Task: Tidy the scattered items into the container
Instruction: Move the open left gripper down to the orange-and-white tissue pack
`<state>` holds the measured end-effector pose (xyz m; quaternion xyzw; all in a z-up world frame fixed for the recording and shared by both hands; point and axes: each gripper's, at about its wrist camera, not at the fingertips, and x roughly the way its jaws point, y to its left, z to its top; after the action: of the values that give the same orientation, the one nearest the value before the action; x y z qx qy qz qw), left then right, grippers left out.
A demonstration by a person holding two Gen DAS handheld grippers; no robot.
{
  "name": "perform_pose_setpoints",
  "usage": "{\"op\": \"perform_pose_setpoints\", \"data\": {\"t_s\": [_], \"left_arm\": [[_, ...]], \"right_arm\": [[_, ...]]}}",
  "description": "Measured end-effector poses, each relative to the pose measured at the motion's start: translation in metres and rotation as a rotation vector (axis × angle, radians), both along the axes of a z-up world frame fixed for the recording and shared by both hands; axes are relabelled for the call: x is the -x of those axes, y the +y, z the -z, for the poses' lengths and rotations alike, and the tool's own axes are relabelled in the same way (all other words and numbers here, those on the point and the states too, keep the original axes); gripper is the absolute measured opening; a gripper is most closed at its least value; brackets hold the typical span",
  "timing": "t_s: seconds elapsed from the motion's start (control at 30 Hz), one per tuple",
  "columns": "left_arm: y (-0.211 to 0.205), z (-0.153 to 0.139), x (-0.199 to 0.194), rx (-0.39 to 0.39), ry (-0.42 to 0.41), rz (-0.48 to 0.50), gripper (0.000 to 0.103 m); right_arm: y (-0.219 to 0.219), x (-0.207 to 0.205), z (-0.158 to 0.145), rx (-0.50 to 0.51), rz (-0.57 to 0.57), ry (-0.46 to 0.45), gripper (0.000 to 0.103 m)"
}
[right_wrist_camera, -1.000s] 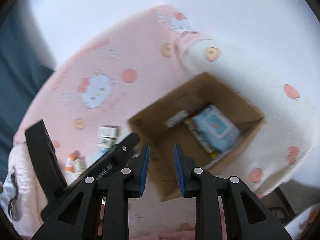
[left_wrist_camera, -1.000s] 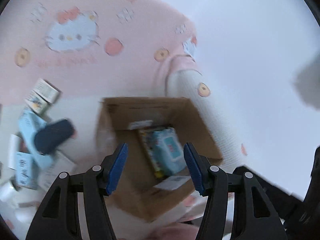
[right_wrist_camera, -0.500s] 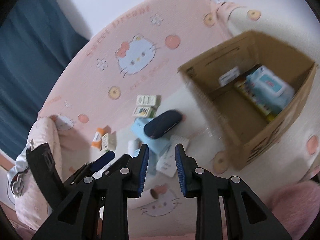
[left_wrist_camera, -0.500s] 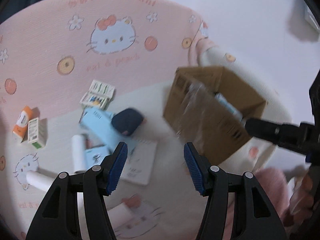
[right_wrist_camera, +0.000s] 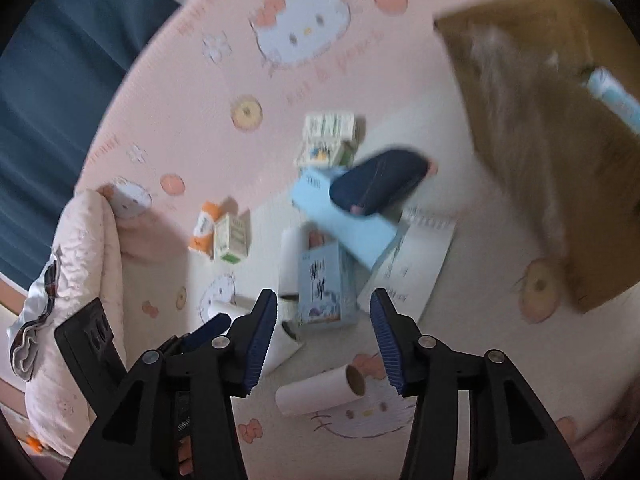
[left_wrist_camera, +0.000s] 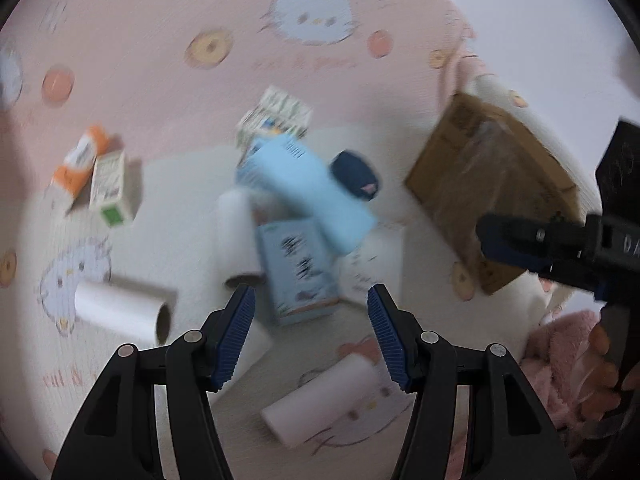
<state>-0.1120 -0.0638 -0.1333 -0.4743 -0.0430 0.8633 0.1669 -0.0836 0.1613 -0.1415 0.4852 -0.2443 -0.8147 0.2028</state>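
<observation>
Now both empty, the opening right gripper and open left gripper face the blue carton, lengthwise just beyond, nearer the right.

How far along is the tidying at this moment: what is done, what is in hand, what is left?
Done: the cardboard box already holds at least one light blue pack.
In hand: nothing. The left claw is open and empty; the right claw is opening, nothing between its jaws.
Left: most of it. The navy pouch, long blue box, orange carton and paper rolls lie on the bedsheet.
</observation>
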Motion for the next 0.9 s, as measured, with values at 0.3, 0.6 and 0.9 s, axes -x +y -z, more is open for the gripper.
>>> {"op": "perform_pose_setpoints", "data": {"t_s": [0.3,0.6,0.9], "left_arm": [[-0.074,0.023,0.013,0.029,-0.024,-0.13,0.063],[-0.182,0.031,0.072,-0.021,-0.031,-0.311,0.063],[-0.286,0.061,0.105,-0.453,-0.061,-0.644,0.063]], "right_arm": [[-0.037,0.02,0.046,0.07,-0.019,-0.134,0.046],[-0.129,0.08,0.042,0.119,-0.133,-0.085,0.046],[-0.22,0.158,0.059,0.343,-0.1,-0.16,0.054]]}}
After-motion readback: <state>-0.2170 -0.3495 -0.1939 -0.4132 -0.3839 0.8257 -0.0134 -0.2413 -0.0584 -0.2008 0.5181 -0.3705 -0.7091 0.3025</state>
